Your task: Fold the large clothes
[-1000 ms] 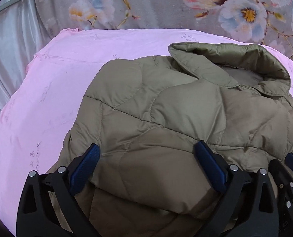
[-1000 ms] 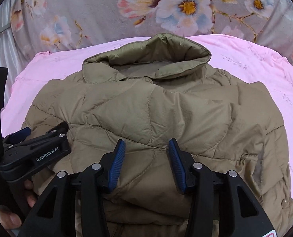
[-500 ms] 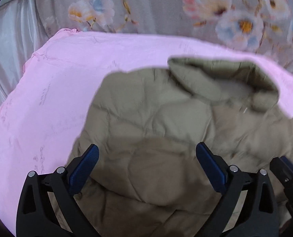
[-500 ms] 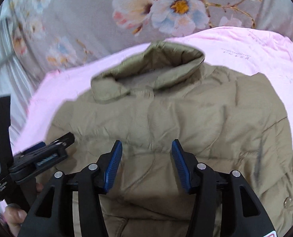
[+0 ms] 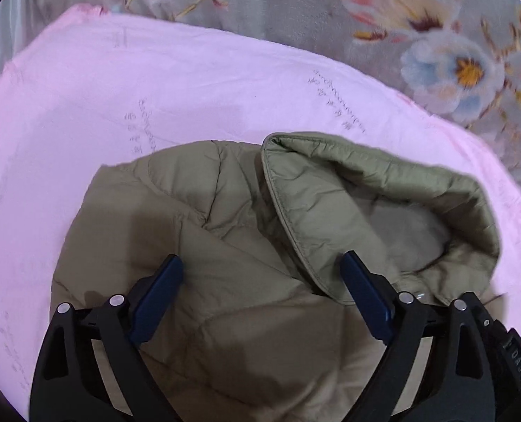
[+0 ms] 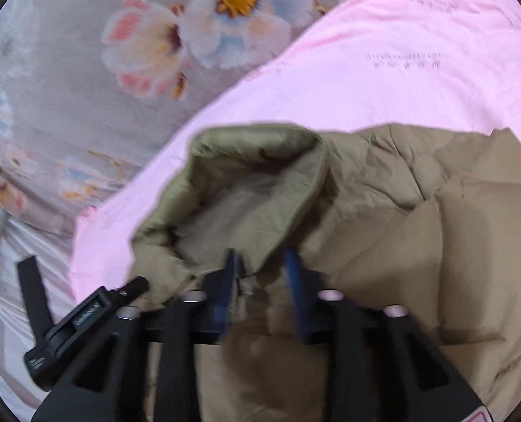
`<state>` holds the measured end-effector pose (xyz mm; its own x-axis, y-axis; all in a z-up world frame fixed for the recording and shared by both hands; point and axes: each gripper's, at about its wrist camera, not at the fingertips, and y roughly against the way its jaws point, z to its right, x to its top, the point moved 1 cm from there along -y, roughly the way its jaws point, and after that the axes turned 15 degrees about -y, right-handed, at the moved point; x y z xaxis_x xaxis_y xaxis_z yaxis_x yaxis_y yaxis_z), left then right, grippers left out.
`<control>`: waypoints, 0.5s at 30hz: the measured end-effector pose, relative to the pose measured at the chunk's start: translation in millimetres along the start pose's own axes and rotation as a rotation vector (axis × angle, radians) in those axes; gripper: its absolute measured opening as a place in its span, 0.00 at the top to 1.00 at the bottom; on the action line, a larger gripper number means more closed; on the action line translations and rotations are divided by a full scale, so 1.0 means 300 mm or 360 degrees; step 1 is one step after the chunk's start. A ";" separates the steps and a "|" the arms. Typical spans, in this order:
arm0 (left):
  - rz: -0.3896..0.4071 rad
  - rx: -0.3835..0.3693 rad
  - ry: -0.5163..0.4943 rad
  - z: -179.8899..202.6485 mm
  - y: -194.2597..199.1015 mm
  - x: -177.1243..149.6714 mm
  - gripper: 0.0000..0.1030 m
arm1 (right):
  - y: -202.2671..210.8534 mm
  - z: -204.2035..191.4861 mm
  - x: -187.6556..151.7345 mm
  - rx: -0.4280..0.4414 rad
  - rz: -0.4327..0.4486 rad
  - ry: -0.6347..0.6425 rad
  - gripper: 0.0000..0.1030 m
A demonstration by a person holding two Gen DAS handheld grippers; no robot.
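My right gripper [image 6: 260, 277], jaws just narrowing on the jacket [image 6: 418, 246] collar [image 6: 246, 190] at 12 o'clock, sits nearer than my spread left gripper [image 5: 260, 299]

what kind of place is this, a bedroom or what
Probably a bedroom: a quilted olive jacket lies on a pink sheet spread over grey floral bedding, so it looks like a bed.

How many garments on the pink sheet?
1. A single olive quilted jacket lies on the pink sheet, collar toward the floral bedding. Anything beneath the jacket would be hidden.
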<state>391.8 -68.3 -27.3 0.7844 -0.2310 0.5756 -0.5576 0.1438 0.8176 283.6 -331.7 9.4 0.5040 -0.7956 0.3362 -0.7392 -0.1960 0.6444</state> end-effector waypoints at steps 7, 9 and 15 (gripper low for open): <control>0.0056 0.0246 -0.0219 0.070 -0.055 -0.055 0.12 | -0.032 0.019 -0.016 -0.0080 0.0043 0.0152 0.99; 0.0063 0.0265 -0.0227 0.065 -0.060 -0.055 0.12 | -0.052 0.016 -0.020 -0.0142 0.0058 0.0206 1.00; 0.0058 0.0311 -0.0237 0.062 -0.070 -0.057 0.09 | -0.078 0.024 -0.014 -0.0177 0.0059 0.0233 1.00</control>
<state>385.0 -85.4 -54.5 0.7219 -0.3707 0.5843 -0.6383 -0.0306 0.7692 295.7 -328.0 -12.1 0.5431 -0.7074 0.4523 -0.7086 -0.0972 0.6989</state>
